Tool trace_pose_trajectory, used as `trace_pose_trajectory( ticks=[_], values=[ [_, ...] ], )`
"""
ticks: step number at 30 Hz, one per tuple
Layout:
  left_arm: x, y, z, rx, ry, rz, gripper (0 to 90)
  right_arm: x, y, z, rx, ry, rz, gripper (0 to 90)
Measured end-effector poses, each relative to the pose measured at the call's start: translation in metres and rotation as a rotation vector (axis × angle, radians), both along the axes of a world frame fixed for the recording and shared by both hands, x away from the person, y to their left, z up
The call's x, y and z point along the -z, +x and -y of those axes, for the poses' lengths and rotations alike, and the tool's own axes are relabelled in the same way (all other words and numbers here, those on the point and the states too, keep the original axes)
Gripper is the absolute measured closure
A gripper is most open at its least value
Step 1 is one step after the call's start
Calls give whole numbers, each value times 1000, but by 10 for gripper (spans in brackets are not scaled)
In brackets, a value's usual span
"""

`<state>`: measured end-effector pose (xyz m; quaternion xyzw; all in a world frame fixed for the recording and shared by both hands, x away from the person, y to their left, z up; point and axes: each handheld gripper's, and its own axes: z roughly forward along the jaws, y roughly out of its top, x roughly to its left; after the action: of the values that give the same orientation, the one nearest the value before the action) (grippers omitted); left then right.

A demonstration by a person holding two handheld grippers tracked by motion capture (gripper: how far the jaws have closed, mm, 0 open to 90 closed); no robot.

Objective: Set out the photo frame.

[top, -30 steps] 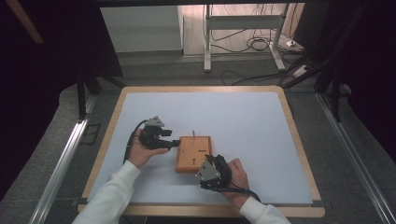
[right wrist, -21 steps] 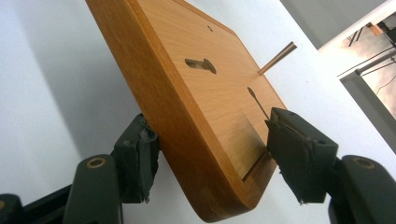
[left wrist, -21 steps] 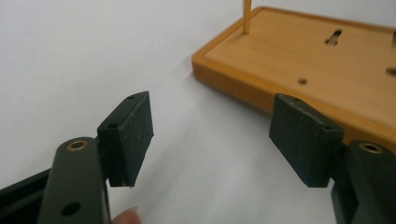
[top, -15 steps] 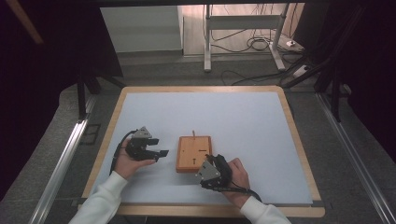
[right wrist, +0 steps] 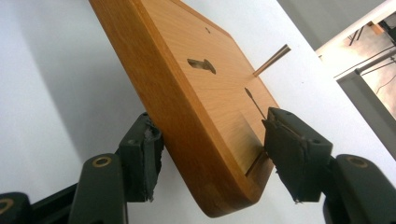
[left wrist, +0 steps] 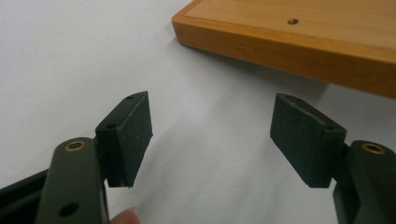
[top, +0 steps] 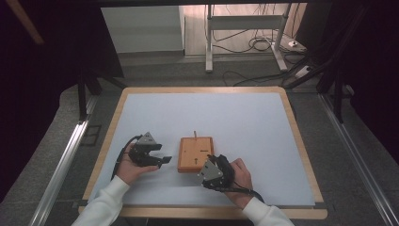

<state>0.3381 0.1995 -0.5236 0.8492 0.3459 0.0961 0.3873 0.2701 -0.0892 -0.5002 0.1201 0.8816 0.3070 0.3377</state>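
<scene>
A flat wooden board [top: 195, 153] with a thin upright peg [top: 195, 134] at its far edge lies on the white tabletop [top: 235, 113]. My left gripper [top: 165, 160] rests left of the board, pointing at it. In the left gripper view its jaws [left wrist: 210, 135] have just been opening, stand wide apart with nothing between them, and the board's edge [left wrist: 289, 42] lies ahead. My right gripper [top: 207, 165] sits at the board's near right corner. In the right gripper view its jaws [right wrist: 212, 144] straddle that corner of the board [right wrist: 196, 79]; one pad [right wrist: 144, 154] meets the side, the other hovers by the top face. The peg [right wrist: 273, 58] shows beyond.
The table has a raised wooden rim [top: 301, 141]. Metal rails [top: 61, 165] run along both sides on the floor. Cables and a metal stand [top: 244, 42] lie beyond the far edge. White surface stretches free behind and right of the board.
My left gripper has drawn back from the board toward the left and a little lower. The right gripper and the board have stayed put.
</scene>
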Motion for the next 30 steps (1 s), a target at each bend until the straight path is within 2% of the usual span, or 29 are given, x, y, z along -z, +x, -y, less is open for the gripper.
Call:
trace_pose_trajectory(
  ticks=[2,9,17,23,30],
  values=[
    [2,0,-1,-1,-19,-18,290,-2,1,0,2,0,0,401],
    [2,-1,-3,-1,-33,-30,291,-10,3,0,5,5,4,438],
    [4,-1,-1,3,-25,-36,289,-22,11,-1,0,9,4,477],
    [6,0,-3,-7,-31,-55,283,-29,16,-2,-1,-7,-12,494],
    [7,0,-2,-3,-28,-64,282,-37,21,-3,-10,-21,-7,523]
  ],
)
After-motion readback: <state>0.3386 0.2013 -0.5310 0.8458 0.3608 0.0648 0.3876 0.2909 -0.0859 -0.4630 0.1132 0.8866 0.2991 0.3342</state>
